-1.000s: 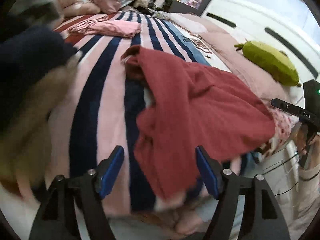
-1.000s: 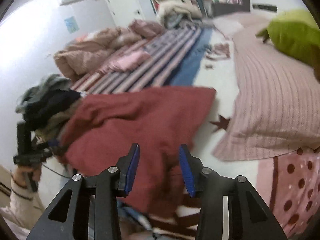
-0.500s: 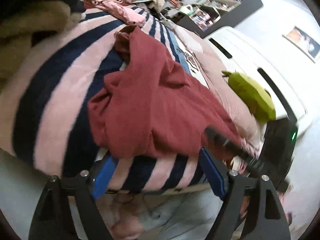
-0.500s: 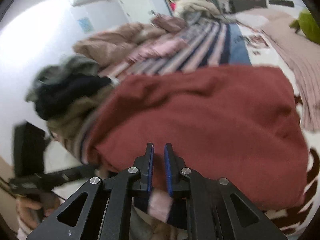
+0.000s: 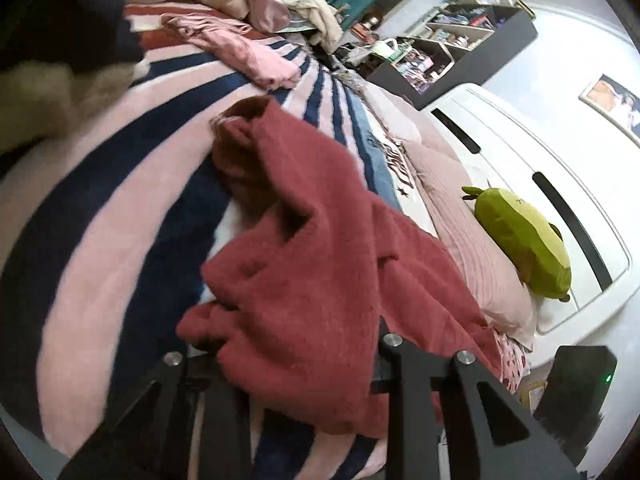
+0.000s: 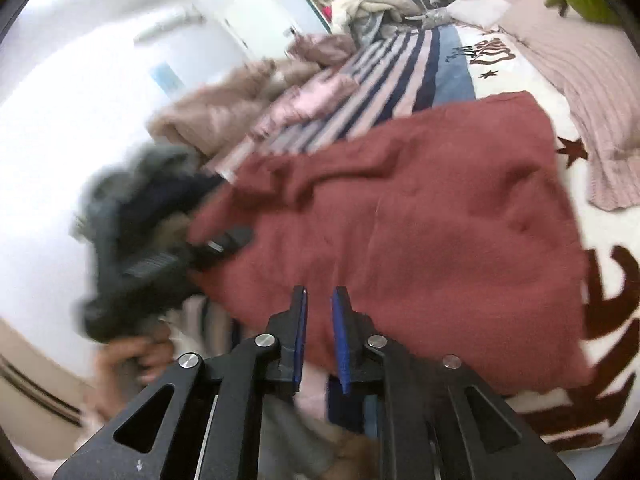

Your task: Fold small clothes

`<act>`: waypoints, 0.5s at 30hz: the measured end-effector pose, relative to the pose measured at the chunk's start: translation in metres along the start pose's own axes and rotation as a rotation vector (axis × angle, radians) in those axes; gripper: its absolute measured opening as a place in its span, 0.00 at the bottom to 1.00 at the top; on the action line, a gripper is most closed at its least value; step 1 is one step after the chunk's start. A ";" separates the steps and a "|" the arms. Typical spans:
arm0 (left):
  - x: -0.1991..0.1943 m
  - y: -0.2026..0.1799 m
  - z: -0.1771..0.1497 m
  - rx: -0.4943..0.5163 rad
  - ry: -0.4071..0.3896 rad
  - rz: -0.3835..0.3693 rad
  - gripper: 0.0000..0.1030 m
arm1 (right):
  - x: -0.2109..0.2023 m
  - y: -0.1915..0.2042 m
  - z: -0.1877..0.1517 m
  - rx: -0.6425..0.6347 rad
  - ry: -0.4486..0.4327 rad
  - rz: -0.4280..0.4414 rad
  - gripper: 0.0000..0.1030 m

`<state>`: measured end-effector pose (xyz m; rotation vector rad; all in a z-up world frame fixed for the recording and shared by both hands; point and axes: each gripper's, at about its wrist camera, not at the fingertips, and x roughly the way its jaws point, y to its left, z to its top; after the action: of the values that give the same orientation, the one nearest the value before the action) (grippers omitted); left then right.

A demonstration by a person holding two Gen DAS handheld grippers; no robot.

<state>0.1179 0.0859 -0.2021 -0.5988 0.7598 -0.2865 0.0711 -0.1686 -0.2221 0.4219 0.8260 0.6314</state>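
A dark red knit garment [image 5: 316, 264] lies crumpled on the striped bed; in the right wrist view it [image 6: 420, 216] is spread wider. My left gripper [image 5: 296, 356] is open, and the garment's near edge lies between its arms and hides the pads. My right gripper [image 6: 318, 320] is nearly shut, its blue pads a narrow gap apart at the garment's near hem; whether cloth is pinched I cannot tell. The left gripper's body [image 6: 168, 260] shows at the garment's left edge.
A pink and navy striped blanket [image 5: 104, 216] covers the bed. A pink garment [image 5: 248, 52] lies farther back. A dark and tan clothes pile [image 5: 52, 48] sits at the left. A green plush [image 5: 524, 244] and pink pillow [image 5: 476, 252] lie by the white headboard.
My left gripper has moved in so the red garment's edge now lies between its arms. My right gripper's pads stand slightly wider apart than half a second ago. Both views have swung.
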 end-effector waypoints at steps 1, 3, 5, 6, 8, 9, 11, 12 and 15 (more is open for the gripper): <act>-0.002 -0.005 0.002 0.032 -0.006 0.009 0.19 | -0.010 -0.002 0.003 0.006 -0.021 0.016 0.11; -0.007 -0.028 0.007 0.158 -0.025 0.031 0.17 | -0.044 -0.006 0.011 -0.033 -0.091 -0.017 0.17; -0.008 -0.062 0.013 0.317 -0.042 0.030 0.16 | -0.070 -0.011 0.015 -0.054 -0.143 -0.052 0.18; -0.007 -0.075 0.013 0.373 -0.042 0.028 0.16 | -0.082 -0.016 0.016 -0.052 -0.169 -0.061 0.18; 0.003 -0.114 0.013 0.528 -0.029 0.012 0.16 | -0.107 -0.024 0.015 -0.037 -0.220 -0.077 0.18; 0.008 -0.126 0.012 0.571 -0.016 -0.009 0.16 | -0.115 -0.027 0.014 -0.035 -0.237 -0.084 0.18; 0.023 -0.154 0.003 0.656 0.026 -0.077 0.16 | -0.132 -0.032 0.010 -0.033 -0.272 -0.102 0.18; 0.034 -0.168 -0.005 0.701 0.063 -0.118 0.16 | -0.137 -0.034 0.008 -0.032 -0.280 -0.105 0.18; 0.078 -0.199 -0.038 0.808 0.256 -0.232 0.19 | -0.149 -0.040 0.003 -0.023 -0.298 -0.112 0.18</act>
<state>0.1395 -0.1231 -0.1476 0.1246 0.7430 -0.8453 0.0110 -0.2975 -0.1618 0.4336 0.5542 0.4597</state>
